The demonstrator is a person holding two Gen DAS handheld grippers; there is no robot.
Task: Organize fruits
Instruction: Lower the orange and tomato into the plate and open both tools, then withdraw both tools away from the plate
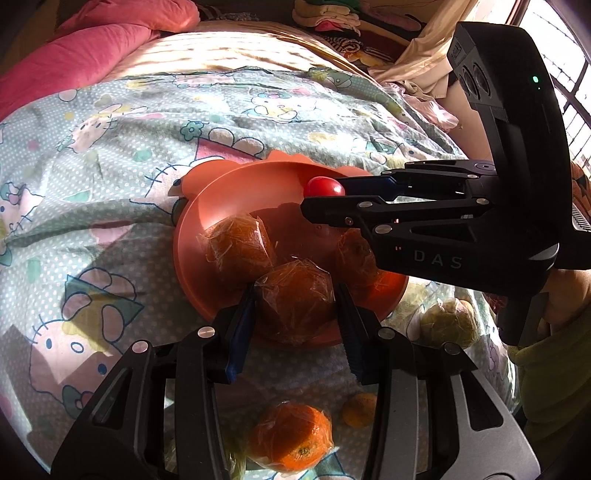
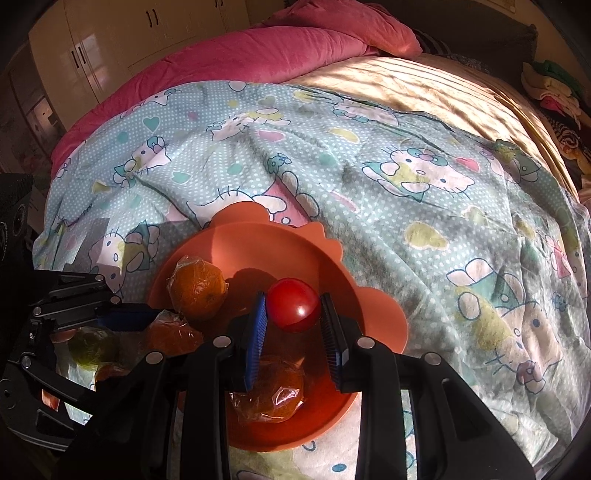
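An orange plastic plate lies on the patterned bedsheet and also shows in the right wrist view. My left gripper is shut on a plastic-wrapped orange over the plate's near rim. Two more wrapped oranges lie in the plate. My right gripper is shut on a red tomato above the plate; in the left wrist view it reaches in from the right with the tomato.
On the sheet near me lie a wrapped orange, a small yellow-orange fruit and a greenish wrapped fruit. A pink quilt lies at the far side. Clothes are piled at the back.
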